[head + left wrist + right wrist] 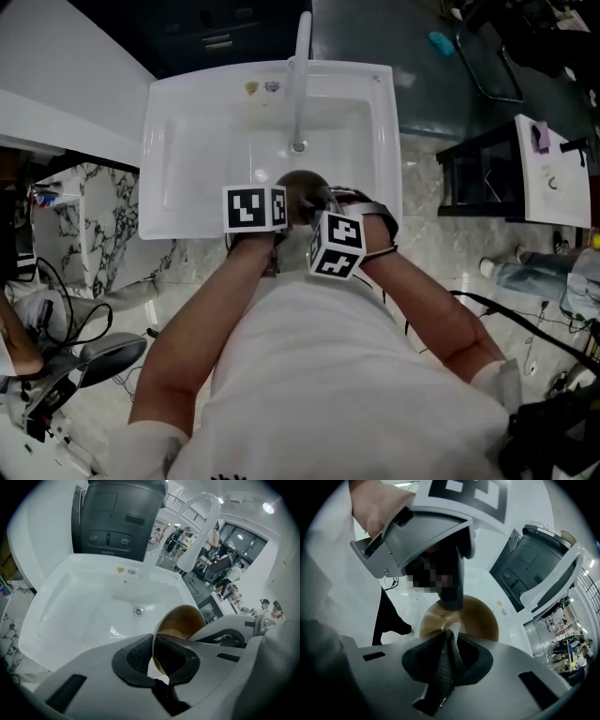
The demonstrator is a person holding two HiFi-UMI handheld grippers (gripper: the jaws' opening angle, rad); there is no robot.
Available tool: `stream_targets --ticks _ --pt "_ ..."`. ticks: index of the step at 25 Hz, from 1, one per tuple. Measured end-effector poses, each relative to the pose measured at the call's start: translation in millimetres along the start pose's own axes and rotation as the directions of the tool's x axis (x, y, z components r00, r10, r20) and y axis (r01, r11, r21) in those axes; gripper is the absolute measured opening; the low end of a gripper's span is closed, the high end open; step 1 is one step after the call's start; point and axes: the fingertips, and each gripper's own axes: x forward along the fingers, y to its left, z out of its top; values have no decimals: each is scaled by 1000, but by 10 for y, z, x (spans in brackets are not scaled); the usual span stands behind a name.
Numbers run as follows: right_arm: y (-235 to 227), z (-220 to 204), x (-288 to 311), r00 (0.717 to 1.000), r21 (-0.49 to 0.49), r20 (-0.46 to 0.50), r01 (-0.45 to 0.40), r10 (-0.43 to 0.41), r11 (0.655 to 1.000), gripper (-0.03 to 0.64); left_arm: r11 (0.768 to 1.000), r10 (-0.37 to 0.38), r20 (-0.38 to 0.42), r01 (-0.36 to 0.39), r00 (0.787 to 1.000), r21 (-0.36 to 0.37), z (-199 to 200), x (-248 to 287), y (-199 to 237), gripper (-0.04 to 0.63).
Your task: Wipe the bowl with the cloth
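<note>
The bowl (pixel 301 184) hangs over the sink (pixel 183 131), before the faucet (pixel 302 84) (between left tongs (pixel 154 660) and right tongs (pixel 447 660) holding cloth (pixel 443 679)).

In the head view the bowl (pixel 302 184) is only a brown sliver behind the marker cubes (pixel 255 207), which hide its rim and both sets of jaws. In the right gripper view just a pinched fold of the cloth (pixel 446 660) shows, the rest out of sight

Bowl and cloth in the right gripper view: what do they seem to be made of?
The bowl looks like thin metal with a golden-brown satin finish: faint concentric rings and a soft sheen show, though glazed ceramic is possible. The cloth looks like grey matte textile, woven or knitted: a mesh texture shows and it folds limply.
</note>
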Motion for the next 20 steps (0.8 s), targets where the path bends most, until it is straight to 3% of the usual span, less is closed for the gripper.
stream_targets --ticks 11,17,20 --pt "-71 309 41 998 -51 63 23 -20 998 37 1000 -4 6 4 1000 -15 51 -97 94 17" --pt "-191 421 1 986 -134 78 159 -149 978 37 1000 7 -6 -7 1000 22 -13 -102 75 15" --pt "-235 438 18 982 -155 72 182 -172 971 37 999 3 -16 -3 1000 47 -64 -93 19 15"
